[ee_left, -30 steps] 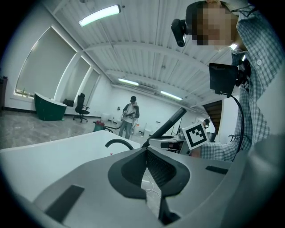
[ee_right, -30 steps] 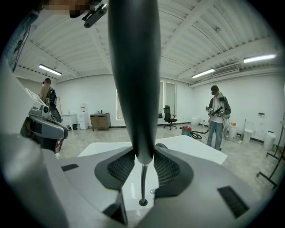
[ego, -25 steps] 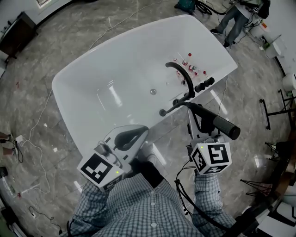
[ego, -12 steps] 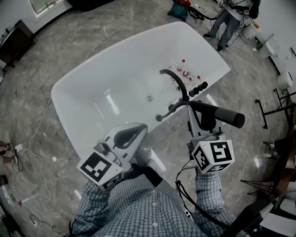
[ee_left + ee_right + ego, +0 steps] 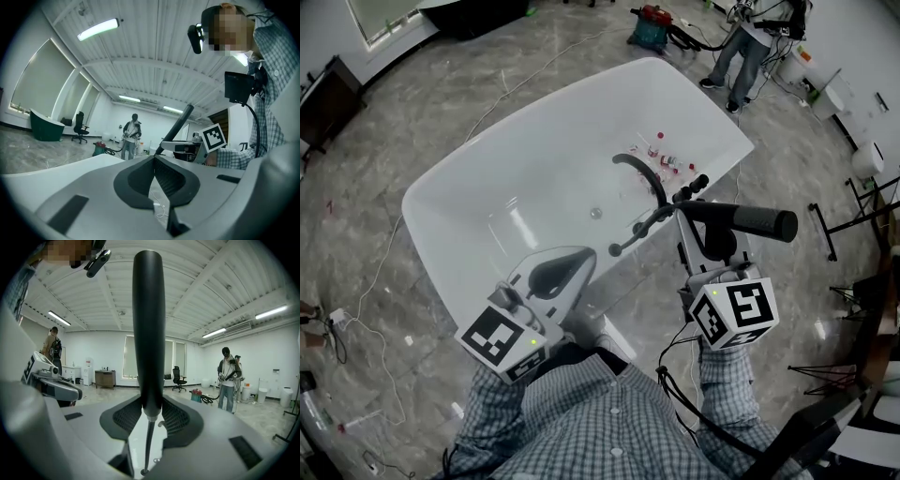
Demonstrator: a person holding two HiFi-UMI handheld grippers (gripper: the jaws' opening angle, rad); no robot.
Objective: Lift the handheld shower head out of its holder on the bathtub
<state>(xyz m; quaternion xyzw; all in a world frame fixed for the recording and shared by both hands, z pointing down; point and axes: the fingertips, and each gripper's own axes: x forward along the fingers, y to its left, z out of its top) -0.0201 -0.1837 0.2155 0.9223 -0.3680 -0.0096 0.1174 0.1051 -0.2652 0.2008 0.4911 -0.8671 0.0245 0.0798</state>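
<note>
Right gripper [image 5: 711, 246] clamped on shower head [image 5: 750, 222], apparently clear of bathtub [image 5: 520, 145]: raise steadily, grip firm; left gripper [image 5: 559, 277] closed, empty.

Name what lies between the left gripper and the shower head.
Head view: a thin black lever, over the bathtub, separates the left gripper from the shower head in the right gripper.
</note>
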